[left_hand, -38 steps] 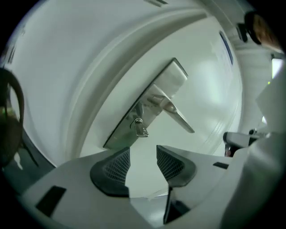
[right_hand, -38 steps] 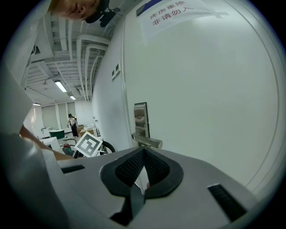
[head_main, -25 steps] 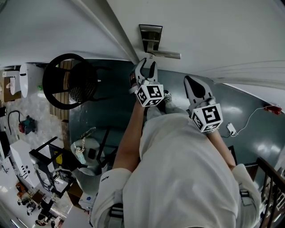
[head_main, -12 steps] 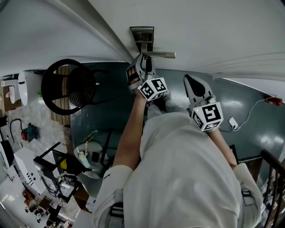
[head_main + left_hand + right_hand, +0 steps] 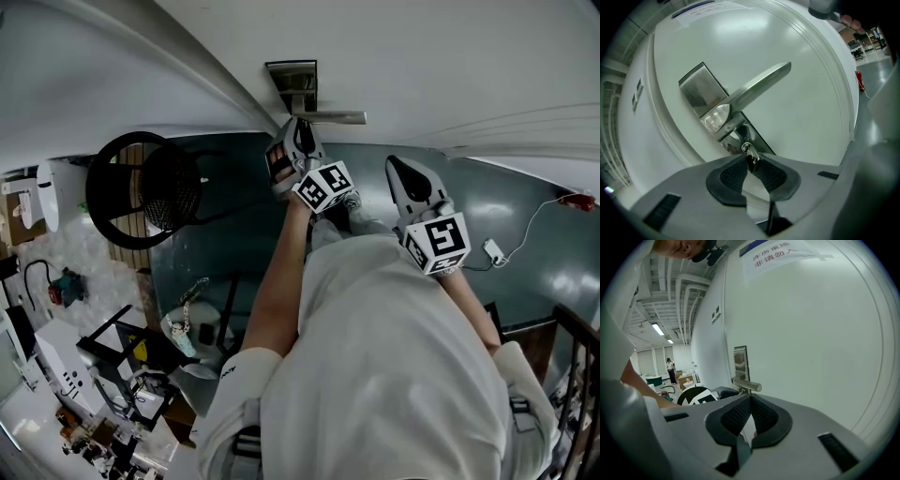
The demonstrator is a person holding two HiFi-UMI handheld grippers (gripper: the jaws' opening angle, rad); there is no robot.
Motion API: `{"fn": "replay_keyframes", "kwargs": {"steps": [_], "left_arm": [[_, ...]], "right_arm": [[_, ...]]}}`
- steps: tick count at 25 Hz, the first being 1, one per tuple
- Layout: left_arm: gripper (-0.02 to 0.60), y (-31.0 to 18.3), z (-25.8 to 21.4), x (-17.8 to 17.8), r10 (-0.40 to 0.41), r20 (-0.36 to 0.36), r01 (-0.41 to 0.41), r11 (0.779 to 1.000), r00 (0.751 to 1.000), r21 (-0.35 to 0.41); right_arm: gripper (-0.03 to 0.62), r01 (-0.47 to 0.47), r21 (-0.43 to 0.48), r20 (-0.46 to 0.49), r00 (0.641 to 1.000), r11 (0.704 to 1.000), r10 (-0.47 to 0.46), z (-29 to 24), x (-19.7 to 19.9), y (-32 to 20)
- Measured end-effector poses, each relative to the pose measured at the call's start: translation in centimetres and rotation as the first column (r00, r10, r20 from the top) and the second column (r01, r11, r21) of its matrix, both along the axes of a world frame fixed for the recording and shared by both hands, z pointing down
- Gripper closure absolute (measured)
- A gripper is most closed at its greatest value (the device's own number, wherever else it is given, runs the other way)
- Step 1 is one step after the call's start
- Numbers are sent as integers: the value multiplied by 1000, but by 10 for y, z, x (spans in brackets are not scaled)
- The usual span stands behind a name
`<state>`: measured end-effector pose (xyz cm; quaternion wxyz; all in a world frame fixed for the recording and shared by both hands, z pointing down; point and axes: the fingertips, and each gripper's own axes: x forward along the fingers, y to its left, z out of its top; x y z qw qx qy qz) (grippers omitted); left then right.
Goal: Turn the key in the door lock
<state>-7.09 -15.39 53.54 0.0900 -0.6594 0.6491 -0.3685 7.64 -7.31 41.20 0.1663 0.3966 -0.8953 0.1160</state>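
between l gripper (image 5: 752,165) jaws, just closed in: key (image 5: 749,153), pinched.

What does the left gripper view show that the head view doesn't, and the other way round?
Only the left gripper view: the key under the handle, with the left gripper, whose jaws have just been closing, pressed on it. Only the head view: the right gripper, apart from the handle, and a black chair. Both: the handle, its plate and the white door.
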Motion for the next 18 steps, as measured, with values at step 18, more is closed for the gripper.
{"fn": "replay_keyframes", "kwargs": {"steps": [18], "left_arm": [[523, 1, -5, -4, -111, -452, 118, 993, 885, -13]], "right_arm": [[602, 15, -4, -10, 1000, 1000, -15, 2, -5, 0]]}}
